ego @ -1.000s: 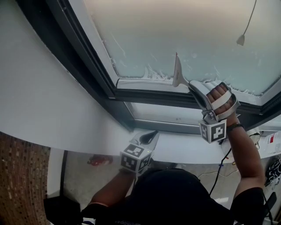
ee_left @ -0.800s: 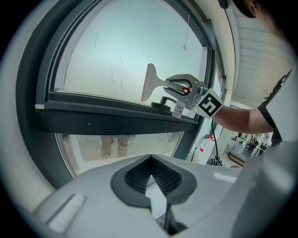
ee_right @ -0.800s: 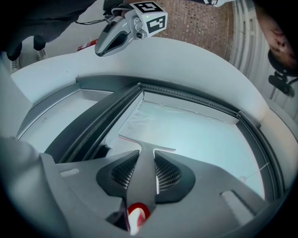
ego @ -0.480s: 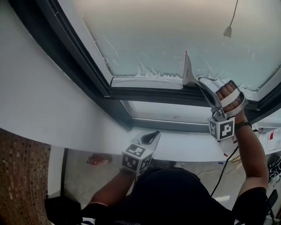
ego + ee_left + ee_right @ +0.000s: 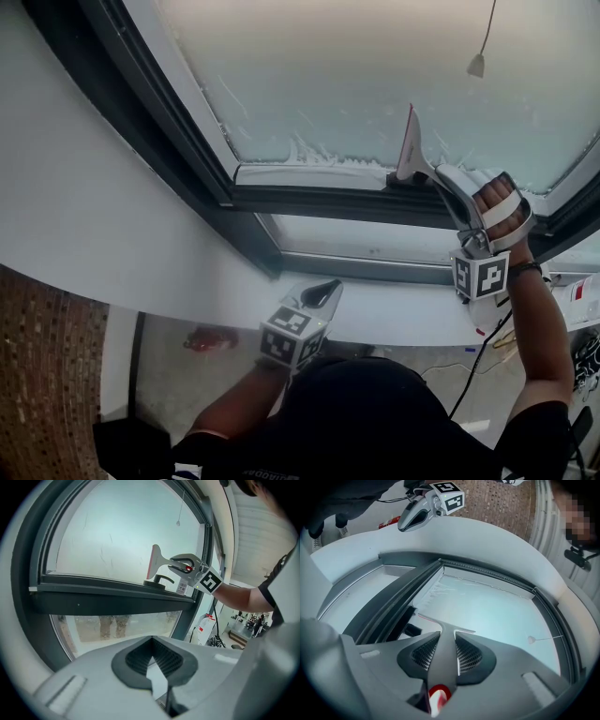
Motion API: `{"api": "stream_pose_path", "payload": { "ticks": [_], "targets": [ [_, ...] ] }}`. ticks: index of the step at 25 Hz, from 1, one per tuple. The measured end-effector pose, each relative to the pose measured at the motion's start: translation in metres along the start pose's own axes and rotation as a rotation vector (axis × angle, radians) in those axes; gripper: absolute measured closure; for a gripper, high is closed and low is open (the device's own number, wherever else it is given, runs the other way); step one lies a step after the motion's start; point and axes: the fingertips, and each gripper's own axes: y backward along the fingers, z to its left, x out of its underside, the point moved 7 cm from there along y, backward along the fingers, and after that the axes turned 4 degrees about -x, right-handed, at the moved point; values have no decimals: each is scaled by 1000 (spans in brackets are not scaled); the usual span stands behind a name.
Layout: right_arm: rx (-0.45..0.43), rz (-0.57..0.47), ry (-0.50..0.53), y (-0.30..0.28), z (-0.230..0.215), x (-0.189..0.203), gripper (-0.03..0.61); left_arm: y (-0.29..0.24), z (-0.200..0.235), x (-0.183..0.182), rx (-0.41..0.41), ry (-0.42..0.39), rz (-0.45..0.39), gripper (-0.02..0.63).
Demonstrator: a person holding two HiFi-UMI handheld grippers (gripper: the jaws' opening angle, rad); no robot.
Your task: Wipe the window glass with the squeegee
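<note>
Because the rubber edge must press flat to clear the pane, the right tool point(image 5: 439, 176) is clenched on the squeegee point(image 5: 410, 141), its 2 jaws tight on the grey neck. It holds the blade against the window glass point(image 5: 356, 66) just above the lower frame point(image 5: 319, 199), where streaks of foam point(image 5: 309, 150) lie. I judge a stroke is under way. The left tool point(image 5: 317, 293) hangs low over the white sill point(image 5: 394, 314), jaws drawn together on nothing, likely to leave the wiping arm room.
</note>
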Motion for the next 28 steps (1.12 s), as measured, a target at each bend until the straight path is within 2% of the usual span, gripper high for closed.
{"api": "stream_pose_path", "payload": {
  "ticks": [12,19,24,28],
  "targets": [
    [-23,31,57,13,4,17,459,-4,-6,1,15,-6,-9,614],
    [-30,39,63,12,3,14,459,-2,-1,2,19,-8,-13,614],
    [-14,25,51,11,-9,2,459,2,10,4,8,1,-15,614],
    [28,-17,28,1,-26,-21,459,8,19,5,0,20,-17,614]
  ]
}}
